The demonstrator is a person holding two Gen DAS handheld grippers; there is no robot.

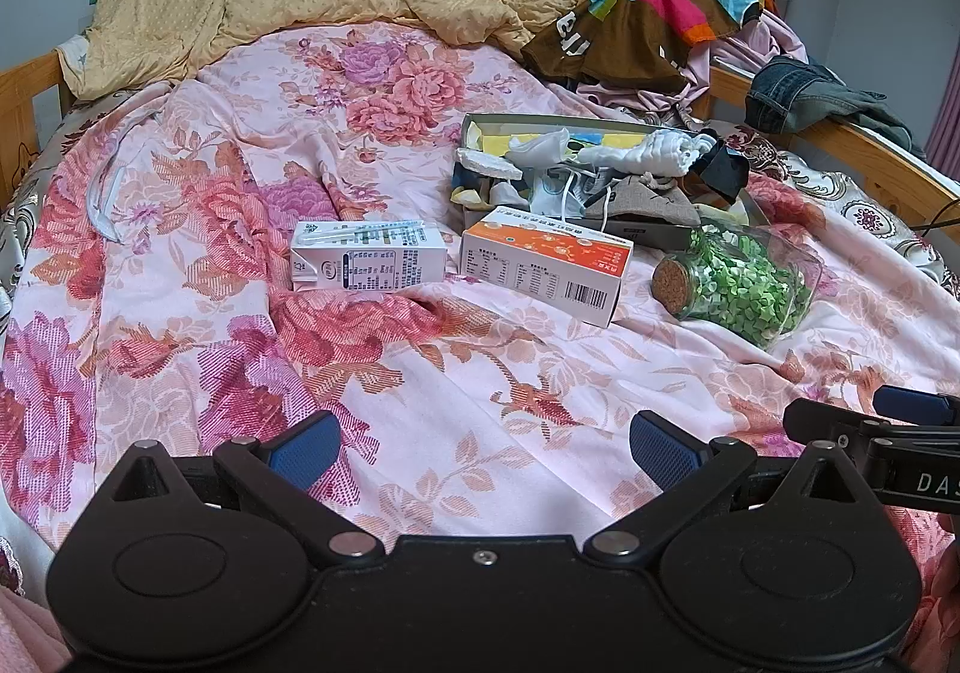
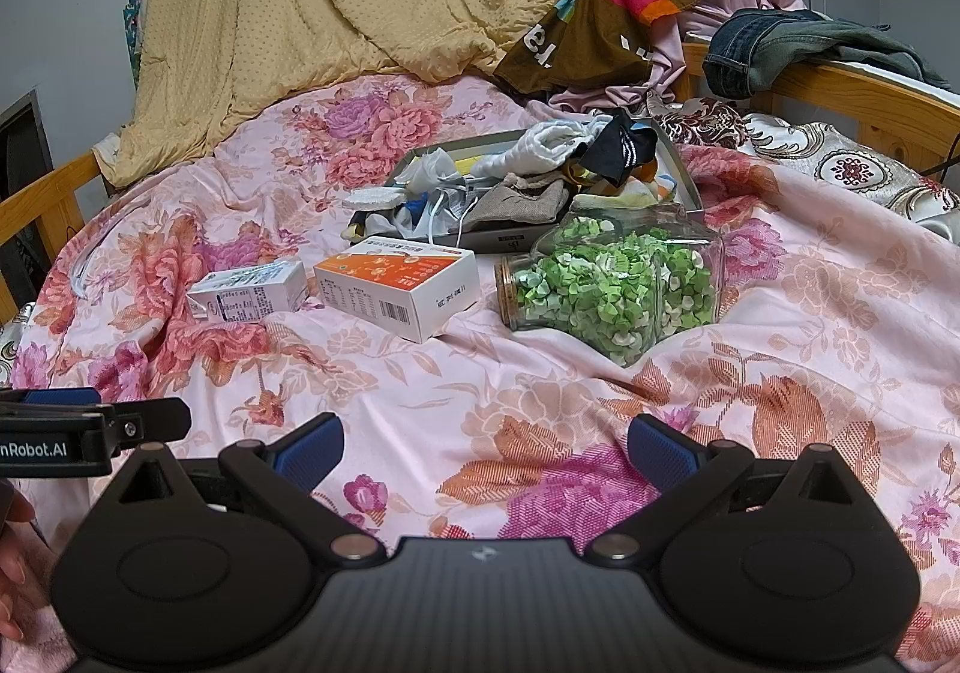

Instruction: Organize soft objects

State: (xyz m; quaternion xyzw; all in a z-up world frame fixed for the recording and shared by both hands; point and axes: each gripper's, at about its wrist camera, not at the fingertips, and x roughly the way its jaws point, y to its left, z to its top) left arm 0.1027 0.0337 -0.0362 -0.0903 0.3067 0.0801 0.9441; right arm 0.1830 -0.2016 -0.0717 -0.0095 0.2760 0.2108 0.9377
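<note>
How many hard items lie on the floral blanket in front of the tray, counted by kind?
Milk carton: 1
Orange-and-white box: 1
Glass jar of green pieces, corked, on its side: 1
Total: 3

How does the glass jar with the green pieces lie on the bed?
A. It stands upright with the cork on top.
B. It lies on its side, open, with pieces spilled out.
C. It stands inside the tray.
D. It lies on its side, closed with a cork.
D: the jar lies on its side on the bedspread, in front of the tray, its cork in the mouth.
</note>
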